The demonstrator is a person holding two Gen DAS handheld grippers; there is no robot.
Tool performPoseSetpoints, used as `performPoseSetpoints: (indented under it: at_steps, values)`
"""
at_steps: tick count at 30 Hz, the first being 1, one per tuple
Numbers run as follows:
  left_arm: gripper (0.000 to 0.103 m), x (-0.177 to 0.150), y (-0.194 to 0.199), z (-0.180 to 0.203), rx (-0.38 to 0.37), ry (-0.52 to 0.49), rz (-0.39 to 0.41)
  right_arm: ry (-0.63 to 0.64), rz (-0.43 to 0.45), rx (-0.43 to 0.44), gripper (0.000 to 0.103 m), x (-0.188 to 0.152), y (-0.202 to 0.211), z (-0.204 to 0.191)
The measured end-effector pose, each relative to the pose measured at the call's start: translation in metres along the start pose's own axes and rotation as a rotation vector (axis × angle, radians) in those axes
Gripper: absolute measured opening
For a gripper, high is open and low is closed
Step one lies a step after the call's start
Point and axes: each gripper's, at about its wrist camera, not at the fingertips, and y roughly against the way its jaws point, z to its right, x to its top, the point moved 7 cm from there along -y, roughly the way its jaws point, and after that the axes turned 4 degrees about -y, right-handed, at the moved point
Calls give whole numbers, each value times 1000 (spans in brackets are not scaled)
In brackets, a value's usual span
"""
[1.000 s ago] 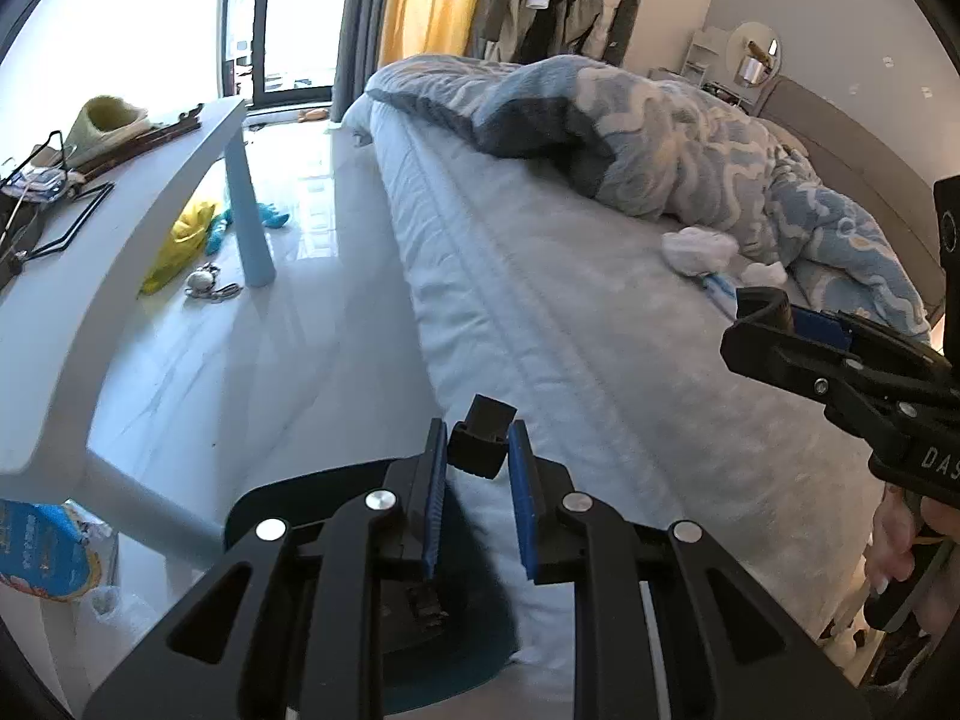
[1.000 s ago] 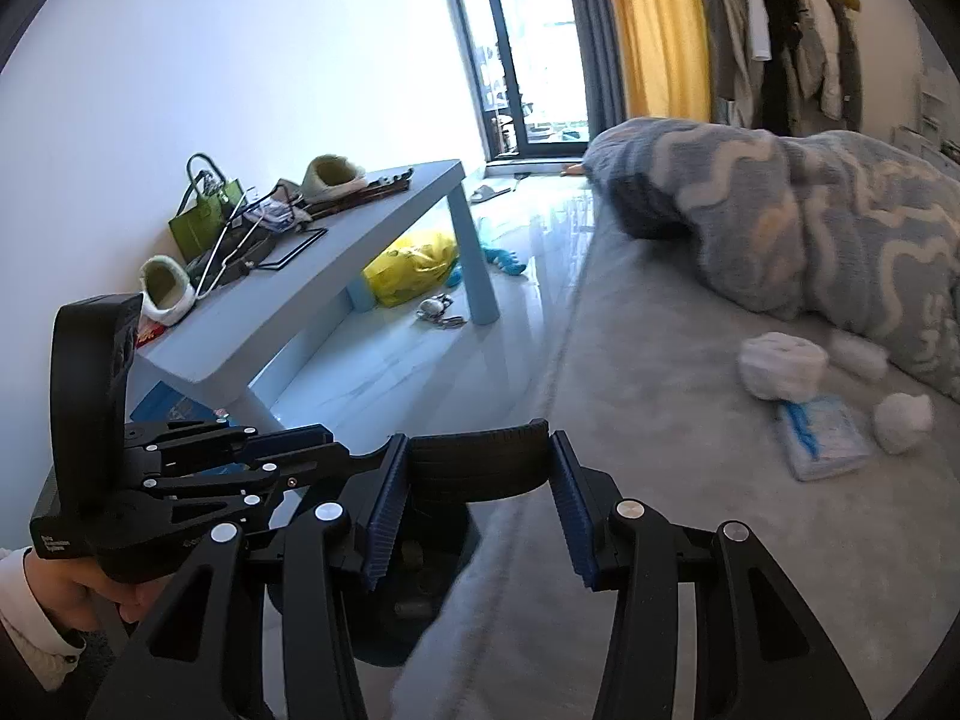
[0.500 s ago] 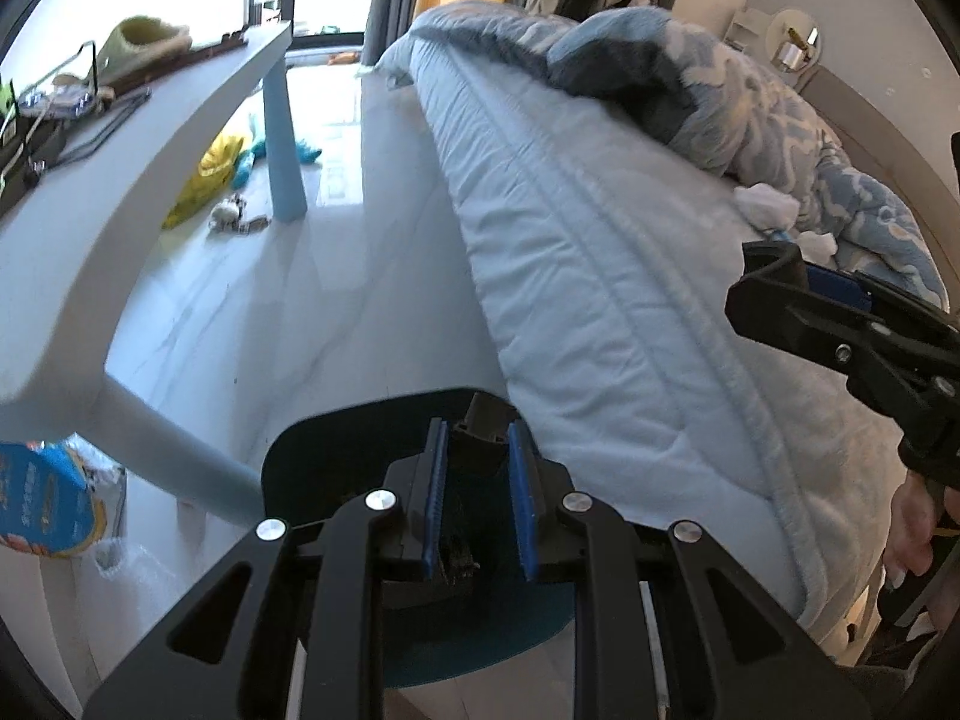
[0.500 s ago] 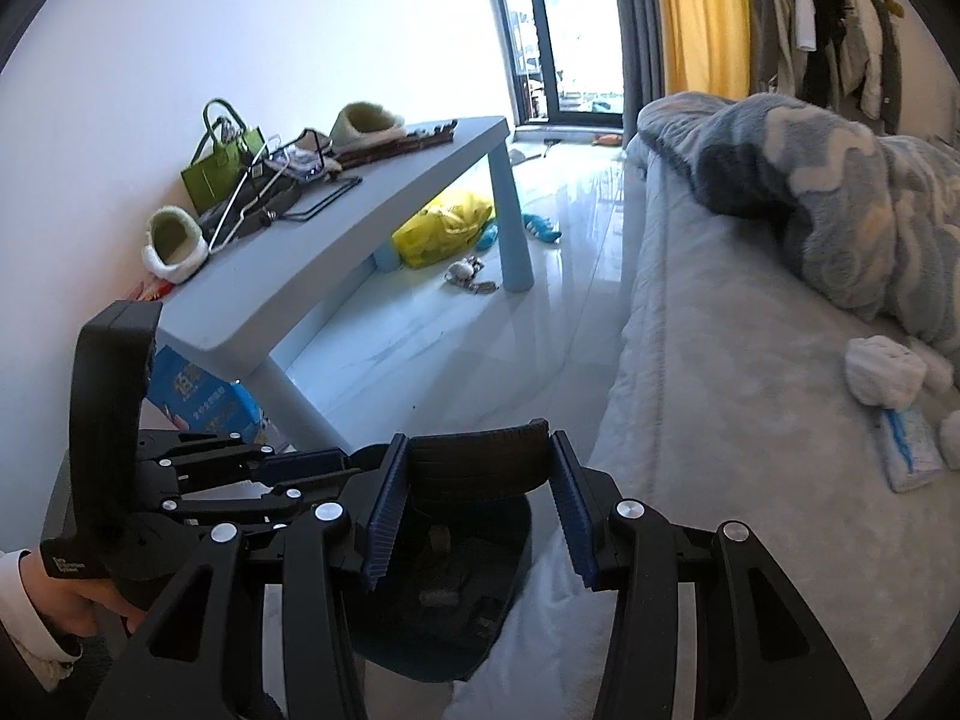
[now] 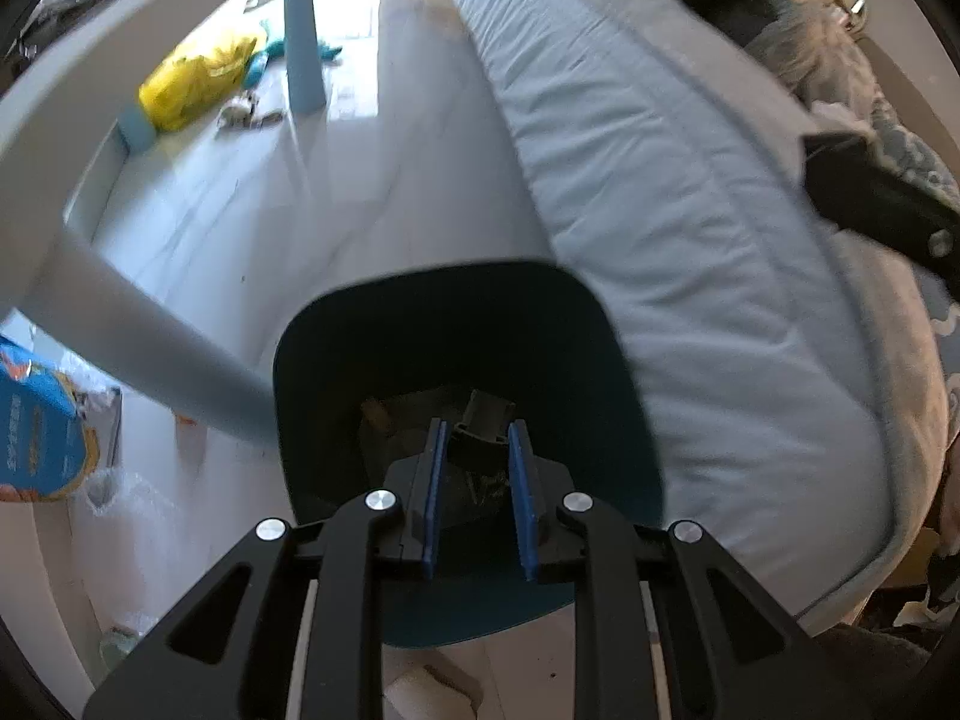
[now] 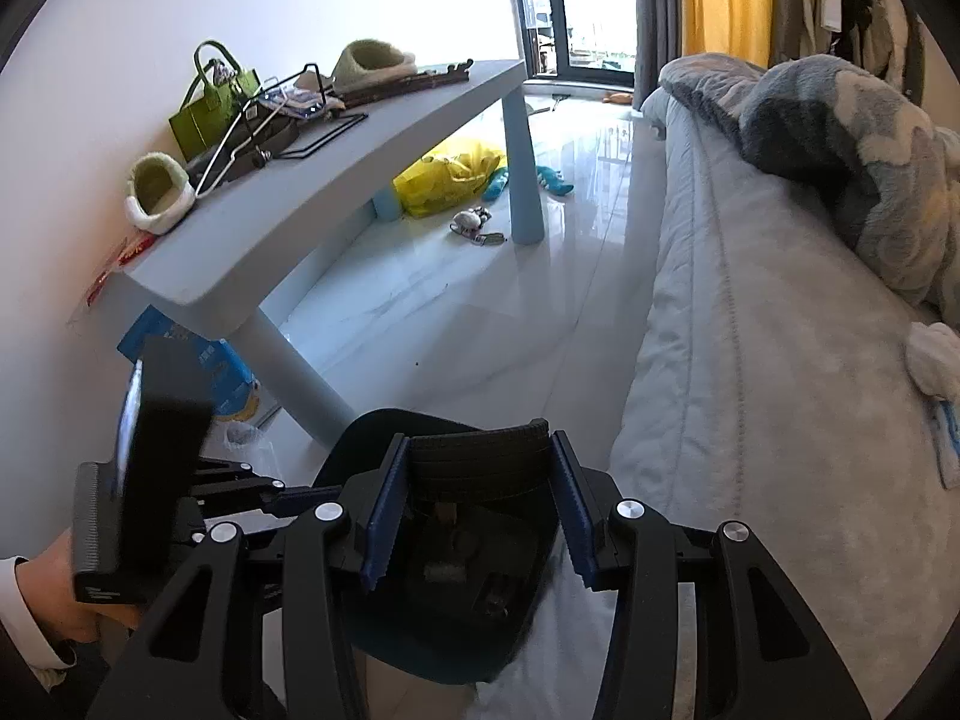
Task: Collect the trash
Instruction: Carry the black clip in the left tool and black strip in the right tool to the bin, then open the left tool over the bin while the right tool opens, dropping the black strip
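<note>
A dark teal trash bin (image 5: pixel 612 360) stands on the floor against the bed's side; it also shows in the right wrist view (image 6: pixel 384 426). My left gripper (image 5: pixel 477 444) is shut on a small black plastic piece (image 5: pixel 483 429) and holds it over the bin's mouth, pointing down into it. Dark scraps lie at the bin's bottom. My right gripper (image 6: pixel 477 474) is shut on a small black rubber tyre (image 6: pixel 477 456) just above the bin's near edge. White crumpled tissues (image 6: pixel 933 357) and a blue-white packet (image 6: pixel 951 441) lie on the bed at the right.
A pale blue low table (image 6: pixel 360 162) with a green bag (image 6: pixel 207 108) and slippers stands to the left, its leg (image 5: pixel 156 348) beside the bin. A yellow bag (image 6: pixel 450 174) lies on the glossy floor. The bed (image 5: pixel 690 192) with a grey blanket fills the right.
My left gripper has dropped and tilted down until the black piece hangs over the bin's opening. My right gripper with the tyre has moved left, closer to the bin.
</note>
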Motion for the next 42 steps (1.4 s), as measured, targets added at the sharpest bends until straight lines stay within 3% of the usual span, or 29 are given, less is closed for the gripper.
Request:
performPoseSetpoints:
  at_steps: [10,11,12,15,22,32,38,42]
  values:
    - [24,-24,-22,-10,-17,-6,-97,7,-64,-10,47,-5,-32,-16]
    - [28,-26,-23,-11,-12,-12,-109,5,-66,-14,47,-6,-34,-16]
    - [40,-27,-23,-12,-3,-22,-111,5,-65,-21,47,-6,-35,-16]
    - [48,-28,-17,-18,31,-53,-97,2,-76,-30,47,-8,-42,-16]
    - [55,-11,14,-37,38,-17,9,-5,-133,-41,47,-19,-63,-18]
    - [55,20,66,-46,37,34,188,-18,-245,-58,47,-47,-97,-17]
    - [51,35,91,-39,24,58,273,0,-301,-68,47,-66,-109,-19]
    - [40,41,105,-34,7,59,310,28,-340,-81,47,-77,-115,-22]
